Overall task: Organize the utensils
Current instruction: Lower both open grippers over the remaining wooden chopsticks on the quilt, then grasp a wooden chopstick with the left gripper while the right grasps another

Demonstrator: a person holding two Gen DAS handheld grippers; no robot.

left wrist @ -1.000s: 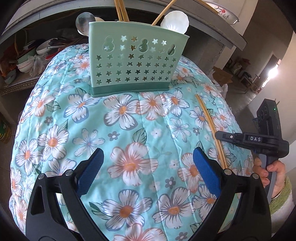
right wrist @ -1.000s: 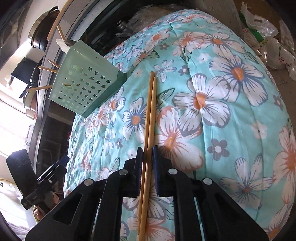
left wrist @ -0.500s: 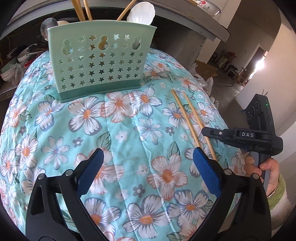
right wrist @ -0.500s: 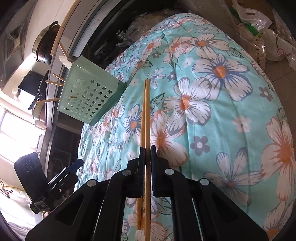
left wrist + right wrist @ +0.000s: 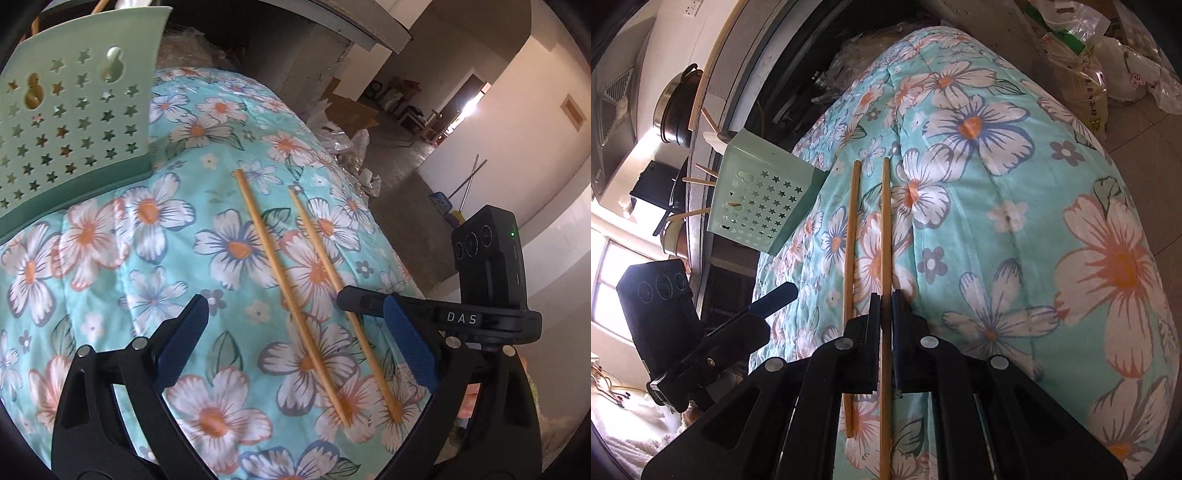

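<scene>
Two wooden chopsticks lie apart on the floral cloth. My right gripper (image 5: 885, 300) is shut on the right-hand chopstick (image 5: 885, 229), which also shows in the left wrist view (image 5: 325, 258). The other chopstick (image 5: 850, 236) lies loose just left of it, and appears in the left wrist view (image 5: 275, 269). My left gripper (image 5: 295, 336) is open and empty, hovering over the near ends of both chopsticks. The mint green star-holed utensil holder (image 5: 70, 122) stands at the back left; in the right wrist view the holder (image 5: 757, 199) carries chopsticks and a white spoon.
The floral cloth (image 5: 129, 251) covers a rounded table that drops off at the right. Behind it are a counter with pots (image 5: 674, 107) and plastic bags (image 5: 1108, 55) on the floor. The right gripper's body (image 5: 487, 280) sits at the cloth's right edge.
The left gripper swung right, so the holder slid to the left edge and the chopsticks came between its fingers. The two chopsticks separated; the right gripper now pinches only one.
</scene>
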